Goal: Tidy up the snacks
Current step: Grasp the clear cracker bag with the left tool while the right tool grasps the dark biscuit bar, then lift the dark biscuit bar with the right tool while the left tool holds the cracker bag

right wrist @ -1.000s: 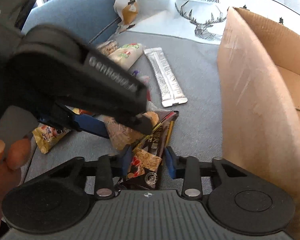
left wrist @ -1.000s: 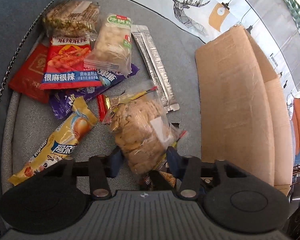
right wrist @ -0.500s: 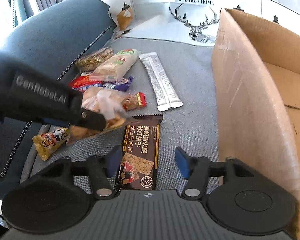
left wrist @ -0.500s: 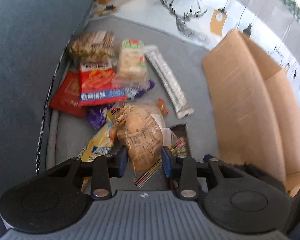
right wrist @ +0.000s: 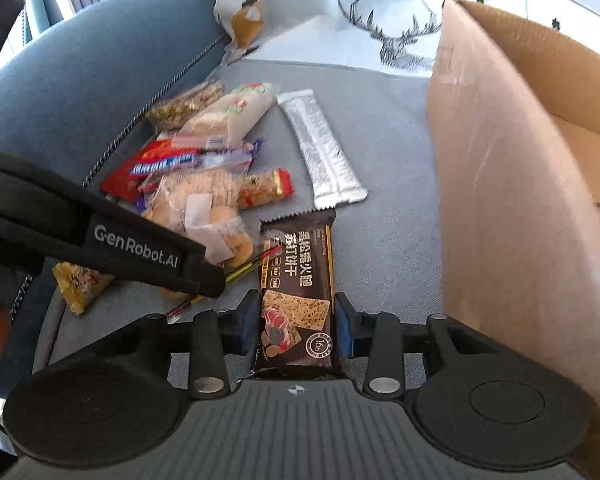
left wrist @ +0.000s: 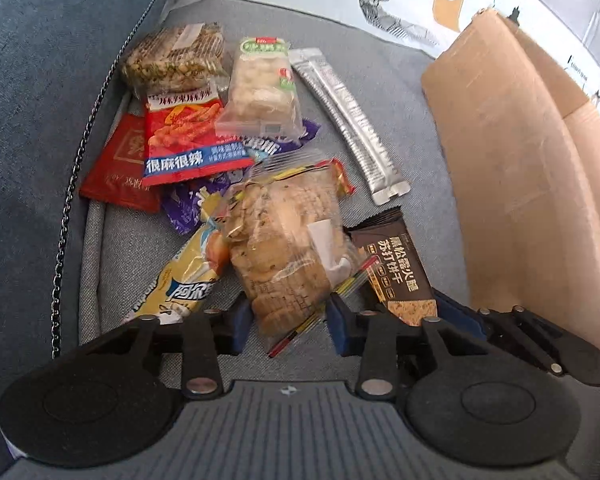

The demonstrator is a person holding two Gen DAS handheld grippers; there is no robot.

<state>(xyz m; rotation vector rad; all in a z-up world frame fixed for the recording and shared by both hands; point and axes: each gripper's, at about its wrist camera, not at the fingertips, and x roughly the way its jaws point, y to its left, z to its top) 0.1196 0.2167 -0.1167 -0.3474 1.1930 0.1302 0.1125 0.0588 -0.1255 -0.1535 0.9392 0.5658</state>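
Note:
My left gripper (left wrist: 287, 326) is shut on a clear bag of round crackers (left wrist: 284, 248), which also shows in the right wrist view (right wrist: 204, 208). My right gripper (right wrist: 296, 326) has closed on a dark brown soda-cracker pack (right wrist: 296, 280), lying on the grey cushion; the pack also shows in the left wrist view (left wrist: 400, 268). An open cardboard box (right wrist: 520, 184) stands to the right, and shows in the left wrist view (left wrist: 520, 168).
A pile of snacks lies on the cushion: red spicy-strip pack (left wrist: 188, 136), clear bag of puffs (left wrist: 260, 88), nut brittle (left wrist: 172, 56), silver stick pack (left wrist: 352, 128), yellow candy bag (left wrist: 184, 276), purple wrapper (left wrist: 188, 204). Blue sofa back (left wrist: 40, 100) at left.
The right gripper's jaws have closed from wide open onto the brown cracker pack. The left gripper has kept its hold on the cracker bag and shifted slightly.

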